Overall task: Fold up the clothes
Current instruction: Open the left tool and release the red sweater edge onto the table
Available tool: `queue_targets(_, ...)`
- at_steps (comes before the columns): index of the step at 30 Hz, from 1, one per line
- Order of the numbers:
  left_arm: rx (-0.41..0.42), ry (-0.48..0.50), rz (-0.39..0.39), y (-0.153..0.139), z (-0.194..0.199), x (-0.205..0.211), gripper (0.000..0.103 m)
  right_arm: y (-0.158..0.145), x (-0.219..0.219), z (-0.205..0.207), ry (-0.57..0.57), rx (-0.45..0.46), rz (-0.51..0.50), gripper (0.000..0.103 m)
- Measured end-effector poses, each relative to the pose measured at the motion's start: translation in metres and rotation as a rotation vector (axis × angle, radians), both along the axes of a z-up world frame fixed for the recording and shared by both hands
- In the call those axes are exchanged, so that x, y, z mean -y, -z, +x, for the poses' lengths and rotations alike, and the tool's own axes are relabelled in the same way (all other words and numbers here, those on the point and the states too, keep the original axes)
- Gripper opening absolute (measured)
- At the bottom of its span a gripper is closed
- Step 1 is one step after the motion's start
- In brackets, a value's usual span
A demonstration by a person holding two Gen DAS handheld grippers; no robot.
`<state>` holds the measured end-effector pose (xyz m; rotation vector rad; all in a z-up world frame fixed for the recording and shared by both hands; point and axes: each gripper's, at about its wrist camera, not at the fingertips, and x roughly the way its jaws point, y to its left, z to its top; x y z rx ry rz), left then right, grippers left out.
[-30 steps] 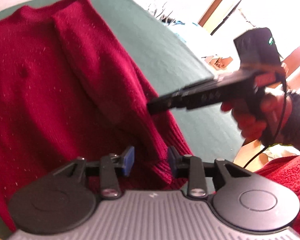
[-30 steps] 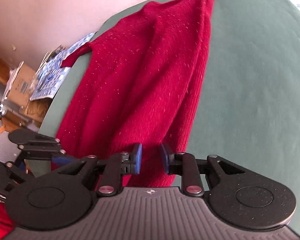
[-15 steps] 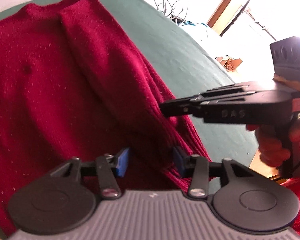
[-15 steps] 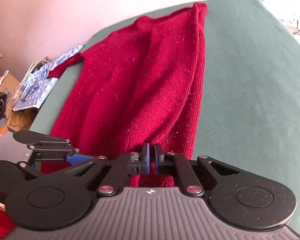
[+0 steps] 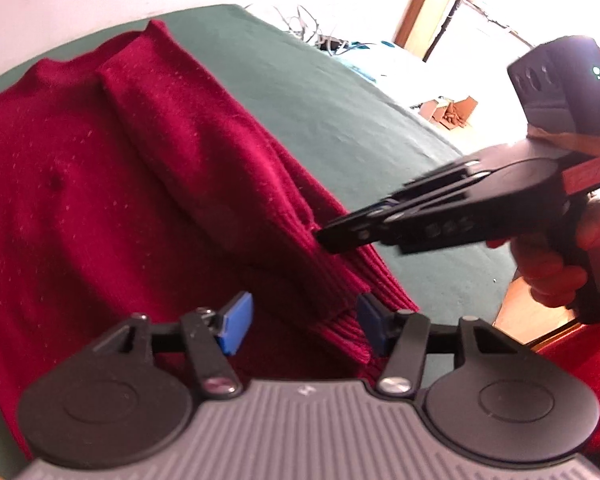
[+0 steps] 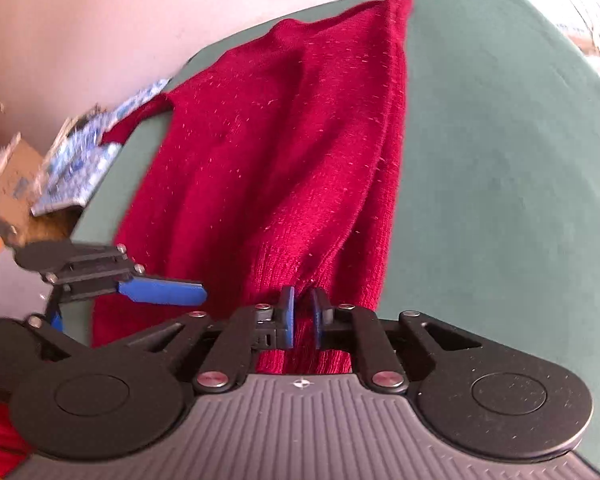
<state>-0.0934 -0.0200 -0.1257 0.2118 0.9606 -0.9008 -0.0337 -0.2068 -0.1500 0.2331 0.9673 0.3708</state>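
A: You're working the near hem of the red sweater (image 6: 284, 152) now, which is lying lengthwise on the green bench (image 6: 500, 152), collar at the far end, one sleeve already folded in along the right side.

B: And your right gripper (image 6: 302, 316) is sitting right on that hem. The jaws are nearly together, easing apart a touch, with a pinch of ribbed knit between the blue pads (image 6: 287, 316). I can't tell for sure that they are biting on the cloth.

A: From the other side, your left gripper (image 5: 300, 322) is opening its jaws. They're standing well apart, straddling the sleeve cuff (image 5: 340, 312), pads not pressing on it.

B: So you're bracketing the bottom edge, one gripper near each corner. That looks like the setup for lifting the hem and carrying it toward the collar.

A: Agreed, by my reading. Taking both corners together is what keeps the fold line straight.

B: The worry is that thick rib. A shallow pinch could slip, and the tucked sleeve might slide out as you're lifting.
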Motion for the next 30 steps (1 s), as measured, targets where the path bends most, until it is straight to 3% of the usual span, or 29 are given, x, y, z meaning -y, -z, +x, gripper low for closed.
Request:
queue_targets(6,0.012,0.034,0.024,0.003,-0.002,0.012,0.058,0.007,-0.01,0.009,-0.015,0.007,-0.008,0.011)
queue_targets(8,0.015,0.038,0.036,0.004,-0.002,0.013,0.057,0.004,-0.008,0.007,-0.027,0.017,-0.001,0.001)
queue_targets(12,0.023,0.024,0.043,0.002,-0.003,0.009,0.056,-0.003,0.0,0.004,-0.04,0.018,-0.004,0.001)
queue_targets(15,0.035,0.031,0.024,-0.003,-0.002,0.004,0.058,-0.002,0.002,0.003,-0.064,-0.019,-0.006,0.01)
queue_targets(19,0.066,0.052,0.057,-0.004,-0.003,0.007,0.06,0.006,0.0,0.005,-0.088,-0.085,0.039,0.013)
queue_targets(25,0.049,0.117,0.099,0.009,-0.007,0.021,0.059,0.009,-0.018,0.004,-0.123,-0.053,0.02,0.022)
queue_targets(26,0.057,0.124,0.103,0.01,-0.009,0.022,0.055,0.009,-0.021,0.004,-0.129,-0.047,0.02,0.021)
queue_targets(28,0.056,0.131,0.105,0.01,-0.01,0.022,0.049,0.008,-0.022,0.004,-0.126,-0.038,0.007,0.007)
queue_targets(30,0.055,0.13,0.104,0.009,-0.01,0.019,0.048,0.005,-0.019,0.003,-0.112,-0.034,0.002,0.006)
